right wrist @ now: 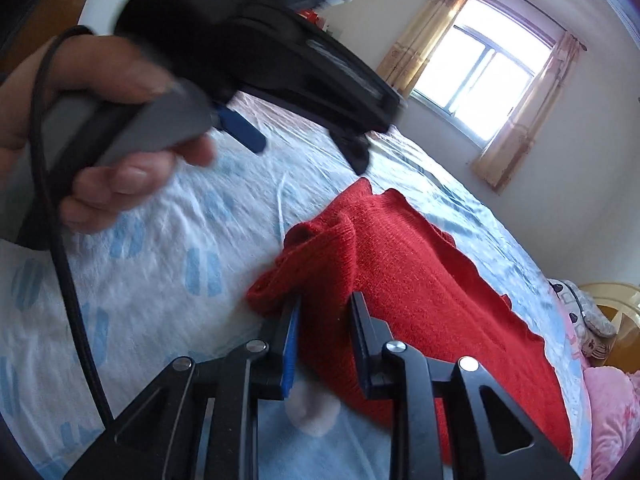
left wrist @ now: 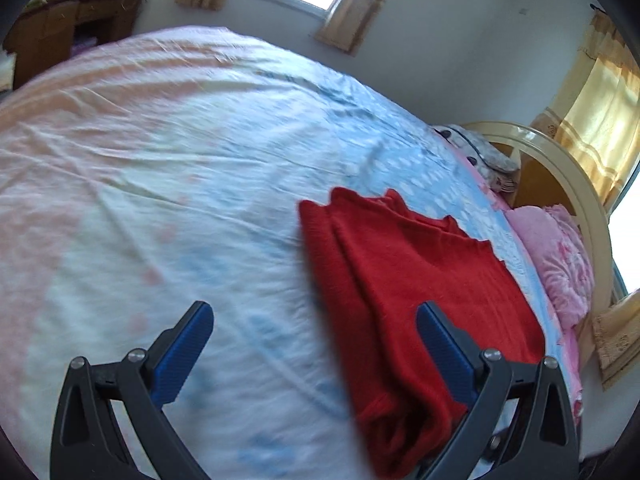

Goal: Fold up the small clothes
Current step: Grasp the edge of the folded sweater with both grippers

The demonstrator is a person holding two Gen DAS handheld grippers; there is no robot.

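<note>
A wide bed fills both views, its sheet pale pink on one side and light blue with darker blue dashes on the other, and near its head end lie a pink pillow and a curved cream headboard. On the blue part of the sheet rests the red knitted sweater, already doubled lengthwise into a long band with a scalloped edge along its far side (a sleeve or corner bunches up at the end nearest the right tool). The left gripper hovers above the sheet with its blue-padded jaws spread wide and nothing between them, one jaw over the knit and the other over bare sheet. The right gripper sits at the rumpled end of the sweater, jaws drawn fairly narrow with red knit lying between them, though I cannot tell whether they truly pinch it. This looks like mid-fold: the lengthwise fold is made and a crosswise one remains. The next move likely calls for each tool to take a corner of one end, so both layers lift together.
</note>
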